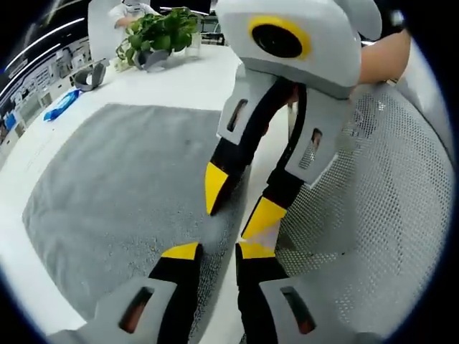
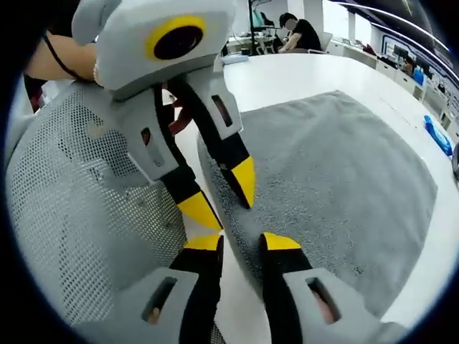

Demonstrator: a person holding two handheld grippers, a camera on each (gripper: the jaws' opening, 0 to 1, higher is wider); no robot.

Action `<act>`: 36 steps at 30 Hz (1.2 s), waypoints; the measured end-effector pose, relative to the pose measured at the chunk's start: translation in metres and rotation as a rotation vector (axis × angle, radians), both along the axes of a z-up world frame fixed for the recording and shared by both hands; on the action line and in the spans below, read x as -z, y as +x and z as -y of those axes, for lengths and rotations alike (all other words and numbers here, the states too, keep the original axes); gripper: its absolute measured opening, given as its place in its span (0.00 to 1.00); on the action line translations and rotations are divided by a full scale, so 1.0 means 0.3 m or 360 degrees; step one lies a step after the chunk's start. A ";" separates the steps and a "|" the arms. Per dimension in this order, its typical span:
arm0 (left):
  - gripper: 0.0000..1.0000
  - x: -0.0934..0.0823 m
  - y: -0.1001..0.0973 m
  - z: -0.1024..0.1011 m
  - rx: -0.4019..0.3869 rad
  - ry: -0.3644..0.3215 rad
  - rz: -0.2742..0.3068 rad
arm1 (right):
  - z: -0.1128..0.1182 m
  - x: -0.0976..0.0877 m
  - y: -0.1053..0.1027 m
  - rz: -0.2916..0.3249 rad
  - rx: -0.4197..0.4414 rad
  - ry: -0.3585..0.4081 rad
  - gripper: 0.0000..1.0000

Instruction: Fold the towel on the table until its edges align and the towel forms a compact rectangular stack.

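A grey towel (image 1: 129, 186) (image 2: 337, 165) lies spread flat on the white table (image 1: 179, 79) (image 2: 287, 72). Both grippers meet at its near edge, facing each other. In the left gripper view my left gripper (image 1: 219, 251) is open, its yellow-tipped jaws on either side of the towel's edge. My right gripper (image 1: 239, 203) comes in from above, also open, with one tip on the towel and one off it. From the right gripper view my right gripper (image 2: 242, 242) stands open at the bottom, and the left gripper (image 2: 222, 195) straddles the same edge. Nothing is held.
A grey mesh chair (image 1: 387, 186) (image 2: 79, 193) sits close against the table's near side. A potted plant (image 1: 161, 32) and a grey object (image 1: 90, 74) stand at the far end. A blue packet (image 1: 61, 104) (image 2: 437, 135) lies beside the towel. A person (image 2: 297, 32) sits far off.
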State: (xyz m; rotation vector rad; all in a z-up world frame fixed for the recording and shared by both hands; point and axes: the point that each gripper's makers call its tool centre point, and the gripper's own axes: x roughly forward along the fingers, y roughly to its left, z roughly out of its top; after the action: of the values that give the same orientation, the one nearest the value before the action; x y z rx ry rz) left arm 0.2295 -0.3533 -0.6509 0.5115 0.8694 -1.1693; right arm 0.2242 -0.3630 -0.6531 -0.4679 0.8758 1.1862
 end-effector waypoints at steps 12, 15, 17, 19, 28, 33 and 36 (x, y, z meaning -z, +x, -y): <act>0.17 0.018 -0.005 -0.017 0.0137 0.0079 0.0138 | 0.039 0.016 0.006 0.0078 -0.0031 0.0001 0.15; 0.18 0.022 -0.016 -0.021 0.0216 0.0118 0.0195 | 0.064 0.019 0.004 0.0139 -0.0118 -0.0054 0.14; 0.18 0.021 -0.012 -0.026 0.0196 0.0113 0.0184 | 0.079 0.020 0.004 0.0164 -0.0153 -0.0078 0.13; 0.17 0.020 -0.005 -0.037 0.0178 0.0105 0.0171 | 0.094 0.020 0.009 0.0165 -0.0151 -0.0088 0.13; 0.15 0.022 -0.001 -0.112 0.0168 0.0143 0.0168 | 0.156 0.021 0.005 0.0162 -0.0161 -0.0122 0.14; 0.15 0.021 -0.002 -0.149 0.0148 0.0158 0.0154 | 0.188 0.023 0.008 0.0181 -0.0182 -0.0157 0.12; 0.15 0.022 -0.005 -0.166 0.0160 0.0172 0.0157 | 0.210 0.023 0.012 0.0184 -0.0189 -0.0177 0.12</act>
State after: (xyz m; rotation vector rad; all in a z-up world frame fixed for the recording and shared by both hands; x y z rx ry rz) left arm 0.2280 -0.3037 -0.6576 0.7020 0.8325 -1.1823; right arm 0.2278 -0.4260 -0.6599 -0.6803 0.8260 1.2099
